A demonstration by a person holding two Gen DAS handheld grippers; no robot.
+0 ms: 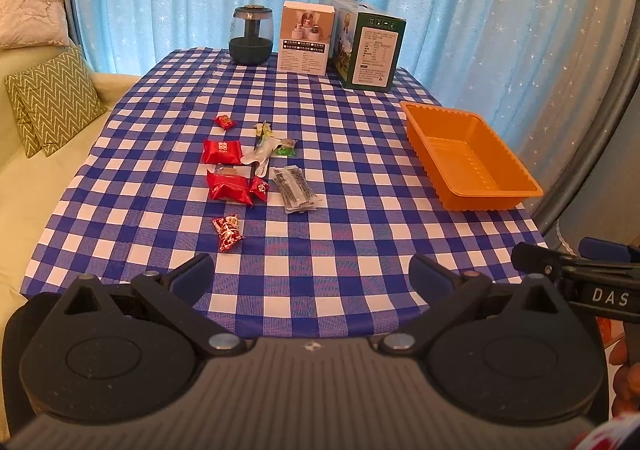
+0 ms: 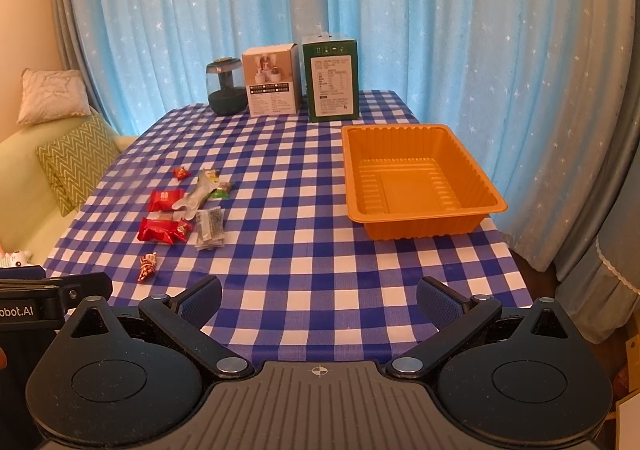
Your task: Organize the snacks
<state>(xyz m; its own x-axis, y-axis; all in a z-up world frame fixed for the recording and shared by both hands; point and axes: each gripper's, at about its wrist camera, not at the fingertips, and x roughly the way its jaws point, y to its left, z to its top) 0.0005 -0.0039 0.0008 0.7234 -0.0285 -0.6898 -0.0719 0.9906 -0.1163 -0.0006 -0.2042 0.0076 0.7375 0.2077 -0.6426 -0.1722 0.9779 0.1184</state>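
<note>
Several snack packets lie in a loose cluster left of centre on the blue checked tablecloth (image 1: 320,250): red packets (image 1: 222,152) (image 2: 165,200), a grey sachet bundle (image 1: 296,188) (image 2: 209,228), a green candy (image 1: 286,148) and a red twist-wrapped candy (image 1: 227,234) (image 2: 147,268) nearest me. An empty orange tray (image 1: 480,138) (image 2: 486,178) sits on the right. My left gripper (image 1: 312,274) hangs open over the table's near edge, holding nothing. My right gripper (image 2: 320,300) is open too, empty, short of the tray.
At the table's back stand a dark glass jar (image 1: 251,36), a white box (image 1: 306,38) and a green box (image 1: 366,46). A sofa with cushions (image 1: 52,102) runs along the left. Blue star curtains hang behind. The other gripper shows at each view's edge.
</note>
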